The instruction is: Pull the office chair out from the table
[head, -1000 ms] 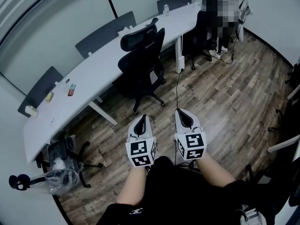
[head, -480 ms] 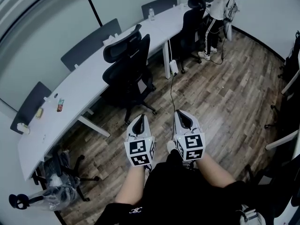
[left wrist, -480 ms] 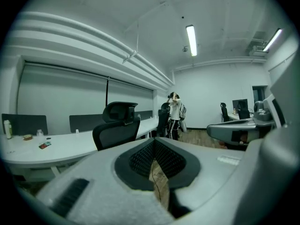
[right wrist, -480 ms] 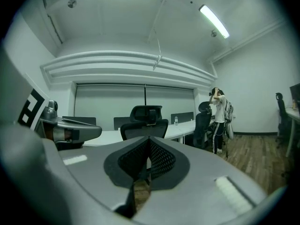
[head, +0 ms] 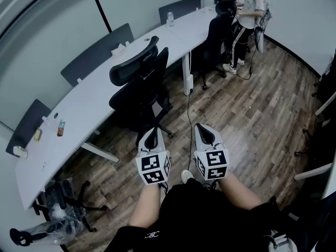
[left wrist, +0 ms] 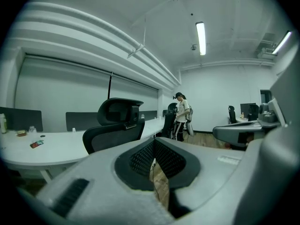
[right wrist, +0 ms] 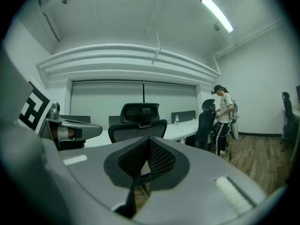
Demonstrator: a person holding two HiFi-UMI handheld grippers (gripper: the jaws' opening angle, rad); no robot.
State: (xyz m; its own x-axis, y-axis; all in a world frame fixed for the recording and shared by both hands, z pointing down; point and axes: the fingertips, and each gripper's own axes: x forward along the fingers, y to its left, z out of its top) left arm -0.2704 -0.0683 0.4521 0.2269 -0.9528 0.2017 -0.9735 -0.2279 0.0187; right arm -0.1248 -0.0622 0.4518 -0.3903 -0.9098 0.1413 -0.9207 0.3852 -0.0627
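1. Down at the lap of the person wearing the camera, a small white logo [head: 152, 236] sits on black clothing, too small to read.
2. Just beyond it, each gripper carries a marker cube [head: 153, 168] printed with black-and-white squares. These are coded patterns, not words.
3. The left gripper [head: 153, 132] has its jaws pressed together, the dark mesh pads meeting tip to tip in the left gripper view. The right gripper [head: 206, 128] is closed the same way. The two are side by side over the wood floor [head: 252, 114], pointing forward.
4. Ahead of both grippers is the office chair [head: 139, 96], closer to the left one and touched by neither. It is black, with a curved headrest, a mesh-like backrest, armrests and a star base on castors. It is pushed in against the table [head: 89, 109], with its back towards the person.
5. The table is long, white and curved. On it, left of the chair, lies a small red item [head: 61, 128] whose label is illegible. A clear bottle [head: 170, 18] stands farther along the table. A dark cable [head: 189, 114] trails across the floor from the table leg.
6. At the far end, a second black chair [head: 218, 30] is at the table, and a standing person [head: 251, 9] is just beside it.
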